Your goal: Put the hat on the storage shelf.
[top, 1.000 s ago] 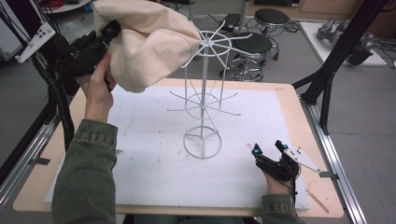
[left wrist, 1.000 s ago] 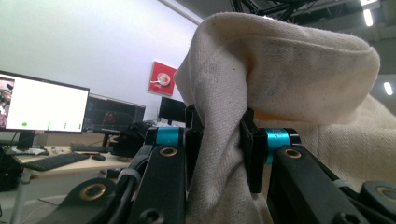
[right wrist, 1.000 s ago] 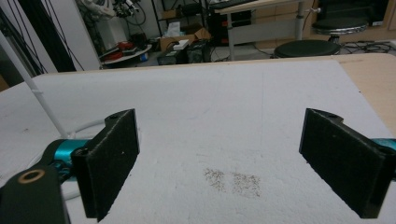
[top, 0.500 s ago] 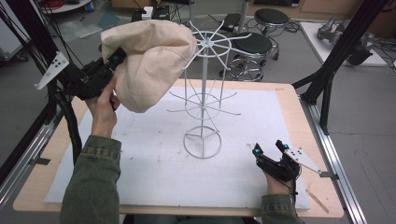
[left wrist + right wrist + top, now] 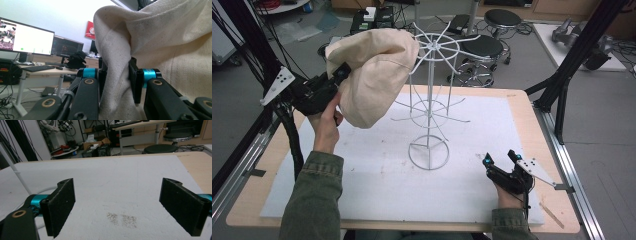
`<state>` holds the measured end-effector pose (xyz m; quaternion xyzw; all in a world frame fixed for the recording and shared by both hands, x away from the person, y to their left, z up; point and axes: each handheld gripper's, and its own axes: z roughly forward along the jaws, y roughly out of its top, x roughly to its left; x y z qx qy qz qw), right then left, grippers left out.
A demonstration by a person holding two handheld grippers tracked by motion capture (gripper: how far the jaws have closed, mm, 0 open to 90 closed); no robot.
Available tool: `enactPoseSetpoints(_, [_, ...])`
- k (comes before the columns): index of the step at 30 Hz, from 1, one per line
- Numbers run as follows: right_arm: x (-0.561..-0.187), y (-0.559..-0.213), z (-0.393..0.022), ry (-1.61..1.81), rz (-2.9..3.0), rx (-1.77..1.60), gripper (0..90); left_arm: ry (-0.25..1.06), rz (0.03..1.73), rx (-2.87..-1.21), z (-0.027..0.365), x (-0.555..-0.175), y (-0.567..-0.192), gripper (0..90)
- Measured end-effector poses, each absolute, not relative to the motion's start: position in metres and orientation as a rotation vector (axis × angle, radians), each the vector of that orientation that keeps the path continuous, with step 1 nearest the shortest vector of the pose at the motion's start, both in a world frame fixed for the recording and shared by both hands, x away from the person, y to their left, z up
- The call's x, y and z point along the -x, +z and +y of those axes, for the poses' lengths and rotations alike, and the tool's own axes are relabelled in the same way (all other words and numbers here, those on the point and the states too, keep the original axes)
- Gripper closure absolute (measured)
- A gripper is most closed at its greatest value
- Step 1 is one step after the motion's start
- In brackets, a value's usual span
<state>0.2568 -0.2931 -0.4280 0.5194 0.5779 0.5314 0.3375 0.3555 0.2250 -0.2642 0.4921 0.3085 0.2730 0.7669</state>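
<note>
cloth bag [image 5: 160, 50] pinched between left fingers [image 5: 133, 82]

Cream cloth bag [image 5: 374, 75], white wire rack [image 5: 430, 107], black tongs [image 5: 501, 161], white mat [image 5: 377, 175]

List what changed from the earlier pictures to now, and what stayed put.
The left gripper has come down toward the table, bringing the cream cloth bag it grips lower beside the white wire rack, whose top arm the bag now drapes against. Its fingers remain clamped on the fabric. The right gripper stayed open and resting on the white mat; the rack did not move.
</note>
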Motion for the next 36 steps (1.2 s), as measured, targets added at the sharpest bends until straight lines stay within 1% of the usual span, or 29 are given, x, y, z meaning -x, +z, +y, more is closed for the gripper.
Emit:
enactPoseSetpoints(5, [-0.257,-0.428,-0.293,1.388,1.501,-1.356,12.4,0.612,0.672,-1.060,0.225,-0.353,-0.263,74.4])
enactPoseSetpoints(6, [-0.257,-0.428,-0.293,1.388,1.502,-1.355,12.4,0.621,0.673,-1.061,0.225,-0.352,-0.262,71.0])
enactPoseSetpoints(7, [-0.257,-0.428,-0.293,1.388,1.502,-1.355,12.4,0.626,0.672,-1.057,0.225,-0.351,-0.261,71.0])
enactPoseSetpoints(8, [-0.257,-0.428,-0.293,1.386,1.504,-1.356,12.4,0.623,0.670,-1.058,0.226,-0.350,-0.261,68.2])
enactPoseSetpoints(9, [-0.257,-0.428,-0.293,1.387,1.505,-1.362,12.4,0.623,0.672,-1.057,0.226,-0.350,-0.260,61.0])
enactPoseSetpoints(11, [-0.257,-0.428,-0.293,1.387,1.505,-1.357,12.4,0.636,0.676,-1.063,0.228,-0.347,-0.258,51.8])
enactPoseSetpoints(12, [-0.257,-0.428,-0.293,1.385,1.506,-1.357,12.4,0.642,0.677,-1.067,0.228,-0.346,-0.258,48.6])
enactPoseSetpoints(14, [-0.257,-0.428,-0.293,1.387,1.507,-1.361,12.4,0.665,0.676,-1.092,0.228,-0.344,-0.258,46.8])
enactPoseSetpoints(15, [-0.257,-0.428,-0.292,1.387,1.507,-1.361,12.4,0.676,0.679,-1.108,0.227,-0.344,-0.258,41.9])
enactPoseSetpoints(16, [-0.257,-0.428,-0.293,1.387,1.507,-1.361,12.4,0.685,0.681,-1.115,0.226,-0.343,-0.258,40.5])
enactPoseSetpoints(18, [-0.256,-0.428,-0.292,1.389,1.506,-1.361,12.4,0.674,0.676,-1.109,0.226,-0.342,-0.258,40.4])
enactPoseSetpoints(19, [-0.257,-0.428,-0.292,1.387,1.506,-1.363,12.4,0.671,0.671,-1.106,0.227,-0.341,-0.258,38.1])
enactPoseSetpoints(20, [-0.257,-0.428,-0.292,1.387,1.506,-1.363,12.4,0.674,0.670,-1.105,0.227,-0.340,-0.258,38.1])
enactPoseSetpoints(22, [-0.256,-0.428,-0.292,1.393,1.502,-1.365,12.4,0.686,0.666,-1.107,0.226,-0.336,-0.260,32.0])
enactPoseSetpoints(23, [-0.257,-0.428,-0.293,1.389,1.503,-1.362,12.4,0.692,0.663,-1.106,0.227,-0.334,-0.262,30.5])
enactPoseSetpoints(26, [-0.257,-0.428,-0.293,1.391,1.503,-1.367,12.4,0.721,0.663,-1.095,0.230,-0.327,-0.268,29.9])
enactPoseSetpoints(36, [-0.257,-0.428,-0.293,1.393,1.503,-1.353,12.4,0.754,0.658,-1.117,0.235,-0.305,-0.282,28.3])
